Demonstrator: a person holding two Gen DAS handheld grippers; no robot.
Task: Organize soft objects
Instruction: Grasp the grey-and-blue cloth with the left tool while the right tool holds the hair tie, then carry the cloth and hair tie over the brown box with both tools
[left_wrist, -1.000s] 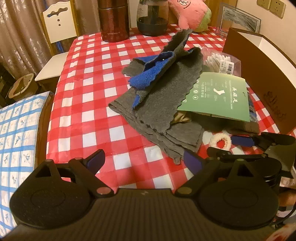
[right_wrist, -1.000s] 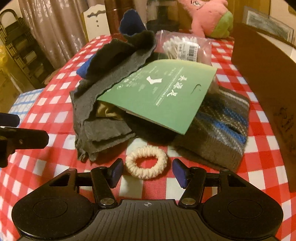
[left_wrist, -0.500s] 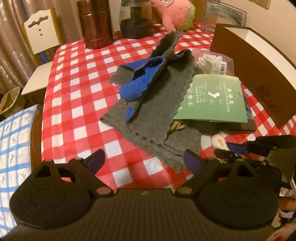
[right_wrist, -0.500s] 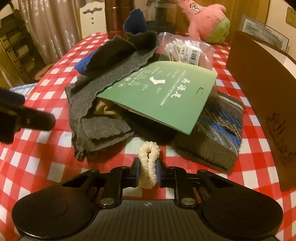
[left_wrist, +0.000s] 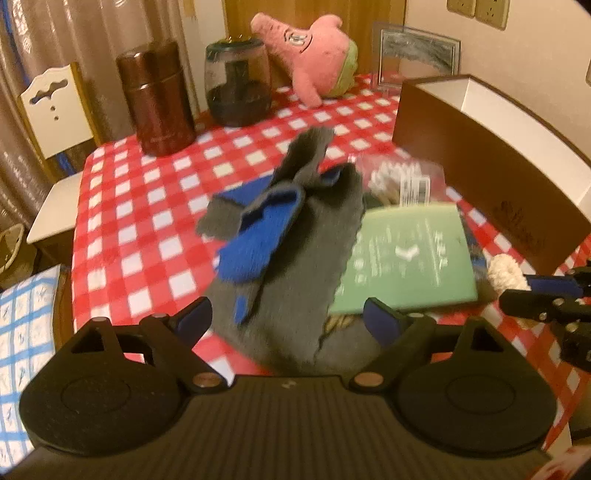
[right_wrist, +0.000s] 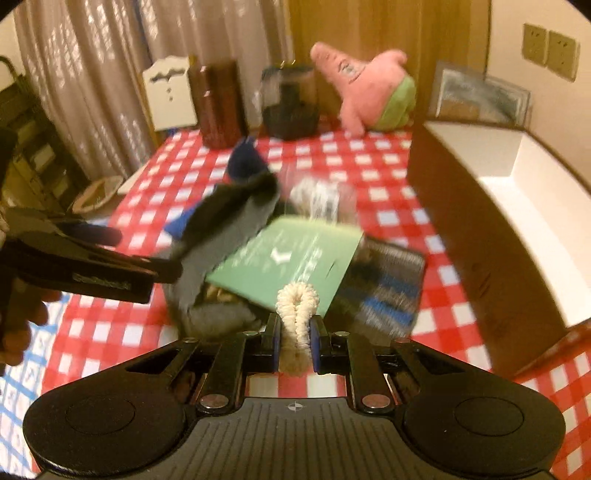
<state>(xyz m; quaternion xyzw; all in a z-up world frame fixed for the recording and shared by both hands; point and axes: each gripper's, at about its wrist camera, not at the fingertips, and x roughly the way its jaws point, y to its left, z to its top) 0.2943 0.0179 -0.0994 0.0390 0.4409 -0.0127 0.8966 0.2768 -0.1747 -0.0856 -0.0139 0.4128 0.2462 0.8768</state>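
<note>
Left wrist view first: our left gripper (left_wrist: 288, 319) has its jaws spread wide with nothing between them, hanging over the near end of the grey cloth (left_wrist: 295, 266) on the red-and-white checked table (left_wrist: 122, 206). A blue cloth (left_wrist: 258, 243) is folded in on top of the grey one. Just right of that pile is the green sock card (left_wrist: 406, 258), and behind it a clear bag of cotton swabs (left_wrist: 402, 177). Over at the right edge we can see the cream scrunchie (left_wrist: 504, 273) pinched in the tip of our right gripper (left_wrist: 532, 291), up off the table, near the brown box (left_wrist: 480, 166). A pink star plush (left_wrist: 317, 55), a glass jar (left_wrist: 238, 85) and a brown canister (left_wrist: 159, 98) sit along the far edge.

Right wrist view: the right gripper (right_wrist: 294, 341) is clamped tight on the scrunchie (right_wrist: 296, 314), which is squashed into a narrow upright loop between the blue pads (right_wrist: 274, 341). Beyond it lie the green card (right_wrist: 284, 258), a striped knit piece (right_wrist: 384, 291) and the grey cloth (right_wrist: 229, 221). The box (right_wrist: 498, 206) stands to the right, white inside. It's all a bit motion-blurred
</note>
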